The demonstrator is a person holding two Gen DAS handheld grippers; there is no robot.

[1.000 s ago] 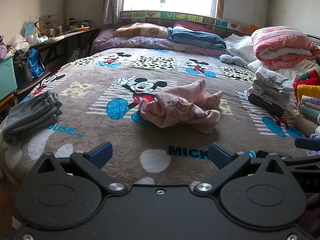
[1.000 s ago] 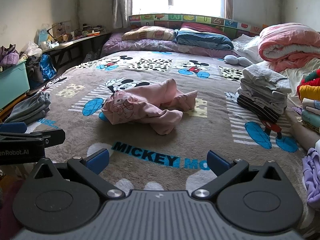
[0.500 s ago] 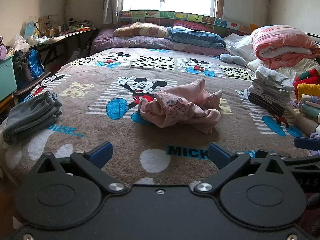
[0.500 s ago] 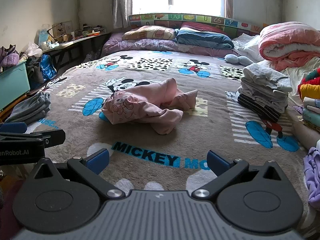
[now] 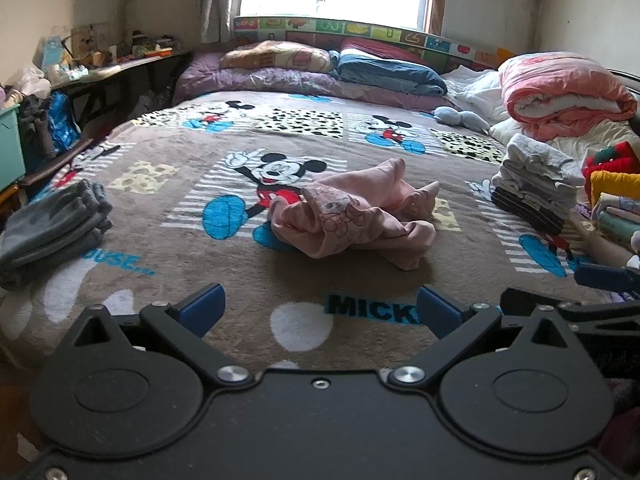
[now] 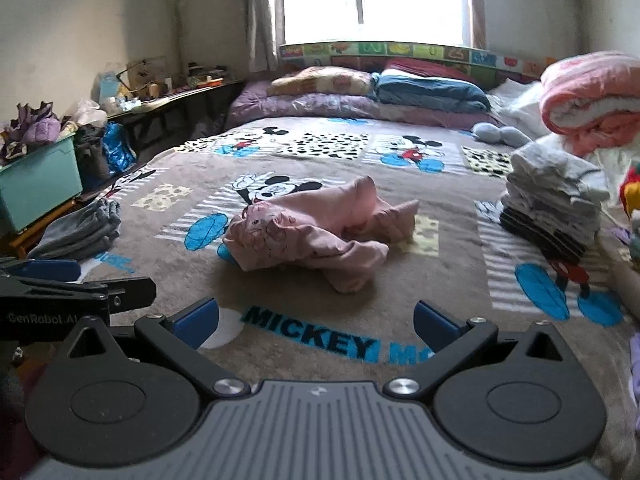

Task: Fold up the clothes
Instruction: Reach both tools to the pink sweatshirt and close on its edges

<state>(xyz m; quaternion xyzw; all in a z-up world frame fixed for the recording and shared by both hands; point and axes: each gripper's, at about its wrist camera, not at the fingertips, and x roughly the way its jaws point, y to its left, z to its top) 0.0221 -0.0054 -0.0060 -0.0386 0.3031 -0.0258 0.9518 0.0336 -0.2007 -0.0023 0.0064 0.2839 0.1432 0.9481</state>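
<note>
A pink top lies in a messy heap in the middle of the bed. It is not folded yet. A gray pile sits far to its left, and a neat stack to its right. Those look done. The left gripper and right gripper hang near the heap, not touching it. Both jaws are wide open and hold nothing.

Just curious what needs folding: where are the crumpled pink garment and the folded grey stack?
pink garment (image 5: 352,216), left wrist view, on its printed front.
folded grey stack (image 6: 552,196), right wrist view, on its side.
</note>
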